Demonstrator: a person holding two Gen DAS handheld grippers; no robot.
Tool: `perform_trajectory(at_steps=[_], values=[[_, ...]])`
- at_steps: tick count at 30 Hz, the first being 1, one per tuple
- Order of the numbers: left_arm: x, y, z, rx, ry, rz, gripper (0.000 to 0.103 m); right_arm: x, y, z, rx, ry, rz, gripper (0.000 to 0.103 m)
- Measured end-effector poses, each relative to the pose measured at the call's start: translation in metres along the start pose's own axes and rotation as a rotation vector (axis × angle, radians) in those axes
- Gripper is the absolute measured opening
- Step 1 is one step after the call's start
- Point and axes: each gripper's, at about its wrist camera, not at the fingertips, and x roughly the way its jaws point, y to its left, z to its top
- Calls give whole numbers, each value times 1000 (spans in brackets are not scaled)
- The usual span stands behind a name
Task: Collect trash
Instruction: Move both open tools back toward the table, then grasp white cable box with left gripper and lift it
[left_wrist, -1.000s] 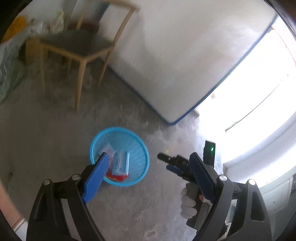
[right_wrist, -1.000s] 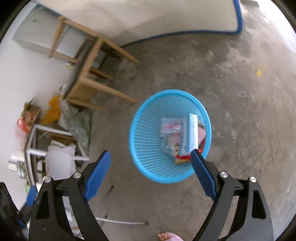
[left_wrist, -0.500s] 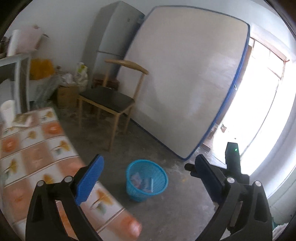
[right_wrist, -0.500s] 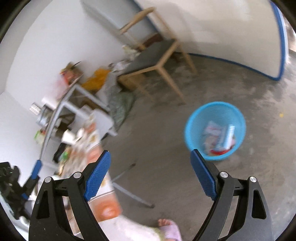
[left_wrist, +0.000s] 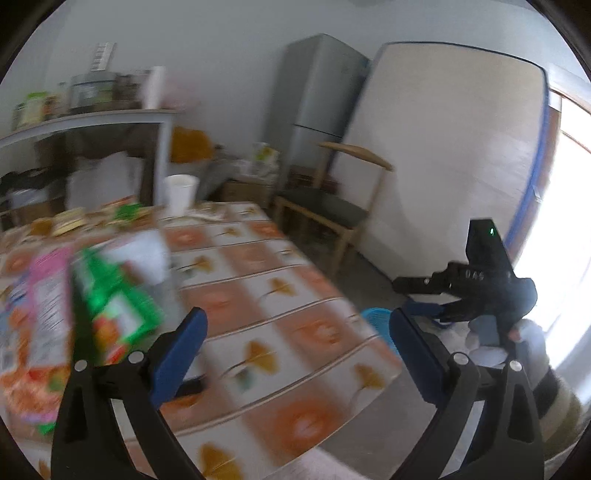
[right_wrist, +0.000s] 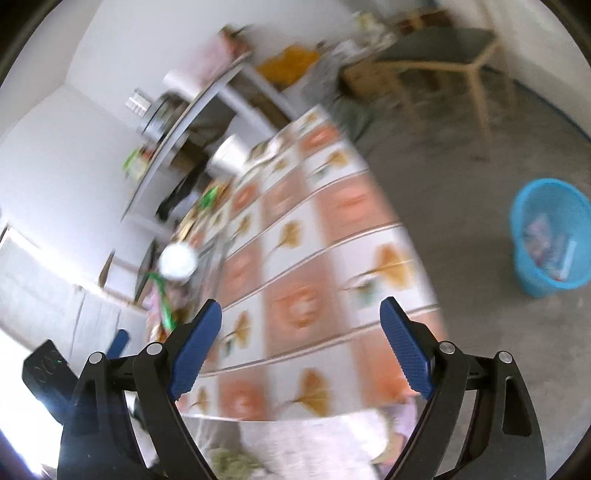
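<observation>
Both grippers have swung up from the bin to the table. Left view: the left gripper gapes wide and empty near blurred wrappers. Right view: the right gripper is likewise wide and empty; the blue bin on the floor holds some trash, with more left.
</observation>
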Motion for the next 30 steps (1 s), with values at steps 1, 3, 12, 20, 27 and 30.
perform_trajectory(at_steps=[1, 3, 12, 20, 27, 30], values=[[-5, 5, -7, 0, -7, 23, 97, 15, 14, -1, -20, 34, 16, 84], [-14, 14, -21, 14, -17, 76, 97, 32, 34, -5, -43, 78, 35, 84], [-17, 51, -45, -1, -12, 141, 91, 106, 97, -16, -111, 252, 75, 73], [10, 86, -59, -145, 86, 112, 80, 153, 109, -10, -91, 362, 99, 59], [30, 98, -55, -183, 112, 105, 80, 189, 117, -5, -82, 434, 156, 52], [38, 102, -54, -202, 120, 95, 77, 197, 122, -8, -86, 458, 172, 48]])
